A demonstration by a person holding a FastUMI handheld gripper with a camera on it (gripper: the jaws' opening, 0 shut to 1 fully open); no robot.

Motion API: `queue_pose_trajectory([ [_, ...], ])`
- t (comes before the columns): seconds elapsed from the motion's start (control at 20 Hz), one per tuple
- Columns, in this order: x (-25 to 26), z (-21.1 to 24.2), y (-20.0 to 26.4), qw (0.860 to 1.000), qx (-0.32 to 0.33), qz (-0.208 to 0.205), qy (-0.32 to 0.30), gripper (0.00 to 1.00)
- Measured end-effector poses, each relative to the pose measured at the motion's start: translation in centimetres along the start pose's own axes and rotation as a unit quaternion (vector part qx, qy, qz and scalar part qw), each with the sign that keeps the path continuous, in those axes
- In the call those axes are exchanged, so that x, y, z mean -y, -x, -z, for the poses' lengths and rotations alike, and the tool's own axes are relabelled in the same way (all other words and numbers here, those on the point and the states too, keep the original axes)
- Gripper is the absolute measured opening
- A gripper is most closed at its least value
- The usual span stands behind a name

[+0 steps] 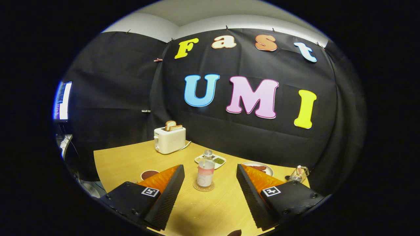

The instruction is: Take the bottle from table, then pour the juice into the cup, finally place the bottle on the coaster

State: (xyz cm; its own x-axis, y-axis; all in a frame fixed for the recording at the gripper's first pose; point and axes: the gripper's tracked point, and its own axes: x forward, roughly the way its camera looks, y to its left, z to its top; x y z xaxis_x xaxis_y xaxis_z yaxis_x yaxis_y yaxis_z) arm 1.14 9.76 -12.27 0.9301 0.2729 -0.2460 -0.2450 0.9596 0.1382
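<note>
A clear bottle (205,173) with a pale pink label stands upright on a round coaster (203,186) on the wooden table (124,160). It is just ahead of my gripper (210,183), in line with the wide gap between the fingers. Both fingers (170,193) are spread apart and touch nothing. A dark cup (149,174) sits beyond the left finger, partly hidden by it.
A white toaster (169,140) with bread stands at the table's back left. A white dish (211,160) with sauces lies behind the bottle. A plate (261,168) with red food and a small glass holder (299,174) sit beyond the right finger.
</note>
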Motion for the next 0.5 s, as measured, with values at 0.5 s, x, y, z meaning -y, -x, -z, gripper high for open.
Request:
queue_pose_trajectory([
  [0.5, 5.1, -3.5, 5.8, 0.999, 0.041, 0.020, -0.008, 0.97],
])
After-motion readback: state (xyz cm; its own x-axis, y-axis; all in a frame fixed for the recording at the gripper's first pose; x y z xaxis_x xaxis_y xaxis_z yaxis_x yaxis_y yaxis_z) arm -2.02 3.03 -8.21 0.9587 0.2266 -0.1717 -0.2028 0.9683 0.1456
